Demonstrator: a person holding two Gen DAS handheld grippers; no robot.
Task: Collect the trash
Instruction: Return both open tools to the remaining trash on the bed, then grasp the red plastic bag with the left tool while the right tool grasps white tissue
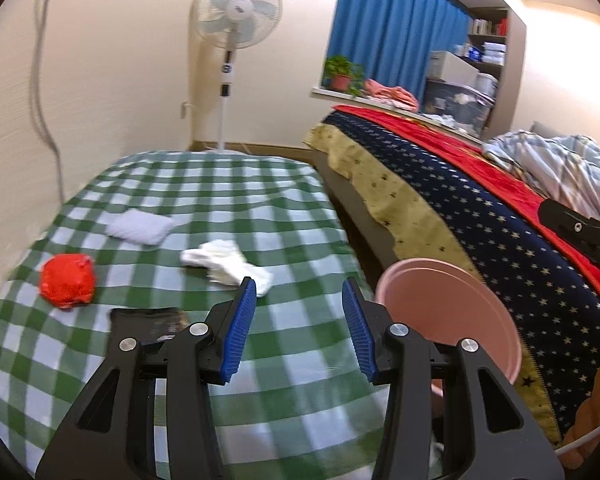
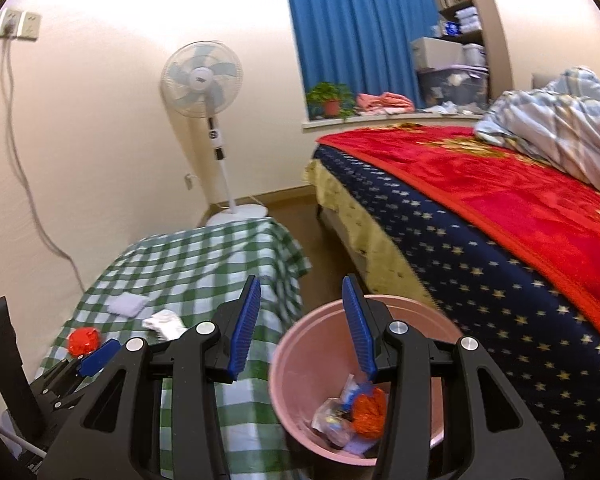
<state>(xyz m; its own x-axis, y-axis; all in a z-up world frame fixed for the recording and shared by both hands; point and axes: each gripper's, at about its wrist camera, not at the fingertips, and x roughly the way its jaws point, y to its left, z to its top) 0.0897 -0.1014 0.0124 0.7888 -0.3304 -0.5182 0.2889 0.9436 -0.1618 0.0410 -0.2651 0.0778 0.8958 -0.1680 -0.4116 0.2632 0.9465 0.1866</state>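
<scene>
Left wrist: both grippers, left gripper [image 1: 299, 292] and right gripper [image 2: 301, 290], half-open, empty; next reach crumpled white tissue [image 1: 228, 262], then round pink plastic bin [image 2: 300, 368].

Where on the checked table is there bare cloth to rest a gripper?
Free: far end toward the fan, and the near strip beside the pink bin. Crowded: left-centre, with red wad, white packet, crumpled tissue, dark wrapper.

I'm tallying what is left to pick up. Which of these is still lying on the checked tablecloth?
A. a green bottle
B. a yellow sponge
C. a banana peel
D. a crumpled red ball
D: the left wrist view shows a crumpled red ball on the checked tablecloth, near a white crumpled tissue; no bottle, peel or sponge is there.
</scene>
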